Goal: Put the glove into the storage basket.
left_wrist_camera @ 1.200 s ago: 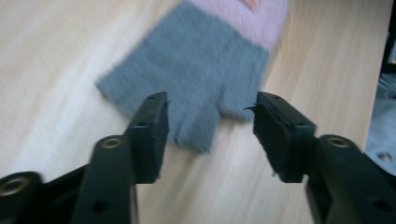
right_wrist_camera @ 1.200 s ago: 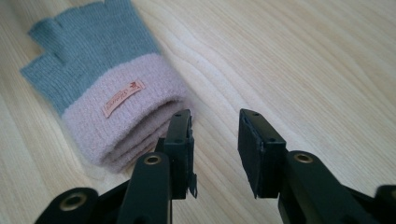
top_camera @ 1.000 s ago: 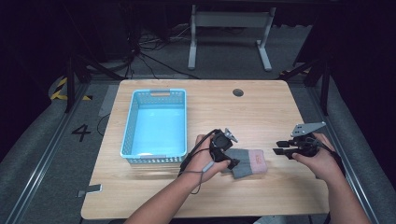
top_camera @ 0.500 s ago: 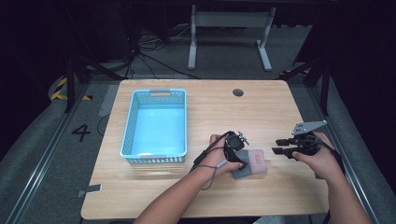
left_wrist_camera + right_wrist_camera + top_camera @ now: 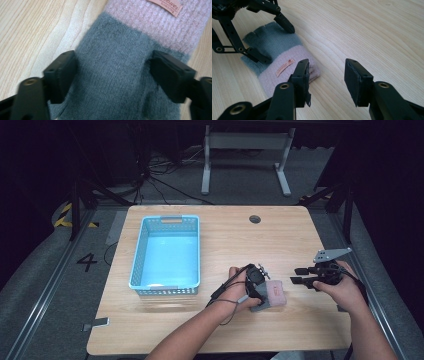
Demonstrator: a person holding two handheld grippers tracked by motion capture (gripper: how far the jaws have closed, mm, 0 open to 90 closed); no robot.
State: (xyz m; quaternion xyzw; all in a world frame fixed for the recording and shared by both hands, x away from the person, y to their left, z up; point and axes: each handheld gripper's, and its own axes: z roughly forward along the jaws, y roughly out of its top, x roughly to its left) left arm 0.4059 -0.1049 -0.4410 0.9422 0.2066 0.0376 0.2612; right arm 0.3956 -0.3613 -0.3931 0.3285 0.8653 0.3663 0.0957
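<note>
A knit glove [image 5: 277, 293] with a grey hand part and a pink cuff lies flat on the wooden table [image 5: 225, 235], near the front. My left gripper [image 5: 261, 294] points down on its grey part [image 5: 112, 82]. Its jaws have just been opening and now stand astride the fabric, one pad [image 5: 62, 72] at each edge. My right gripper [image 5: 294, 275] hovers just right of the glove, aimed at the pink cuff [image 5: 287, 65]. Its jaws have just been opening too, with nothing between them [image 5: 327, 77]. The left gripper [image 5: 273, 41] shows beyond it over the grey part.
A light blue plastic basket [image 5: 136, 255] stands on the left half of the table, with a small pale thing by its front wall. A round cable hole [image 5: 255, 219] sits near the far edge. Beyond the table stands a metal frame [image 5: 245, 150].
My left gripper has moved right and sunk onto the glove's grey part, with its jaws spread wider. The right hand has kept its place.
</note>
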